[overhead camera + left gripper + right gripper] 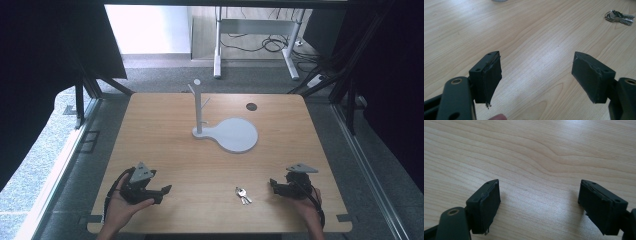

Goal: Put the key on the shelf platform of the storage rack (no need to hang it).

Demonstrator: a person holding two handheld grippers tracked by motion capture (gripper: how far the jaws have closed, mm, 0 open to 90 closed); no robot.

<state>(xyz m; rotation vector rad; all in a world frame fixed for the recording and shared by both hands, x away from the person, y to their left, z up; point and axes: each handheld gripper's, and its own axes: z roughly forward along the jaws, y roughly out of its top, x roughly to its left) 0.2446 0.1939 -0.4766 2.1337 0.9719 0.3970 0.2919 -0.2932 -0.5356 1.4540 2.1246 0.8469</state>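
A small bunch of keys (pixel 243 195) lies on the wooden table (pixel 165 150) near its front edge, between the two hands; the same keys (pixel 619 17) sit at the top right of the left gripper view. My left gripper (pixel 166 191) rests low at the front left, open, jaws wide apart over bare wood (pixel 536 72). My right gripper (pixel 274 184) sits to the right of the keys, also open, with nothing between its jaws (pixel 539 202). A grey stand (pixel 199 107) with short pegs rises from a round flat base (pixel 235 135) at the table's middle.
A small dark round disc (pixel 251 106) lies on the table behind the stand's base. Beyond the far edge stands a desk frame (pixel 255 40) with cables on the floor. Dark curtains hang on both sides.
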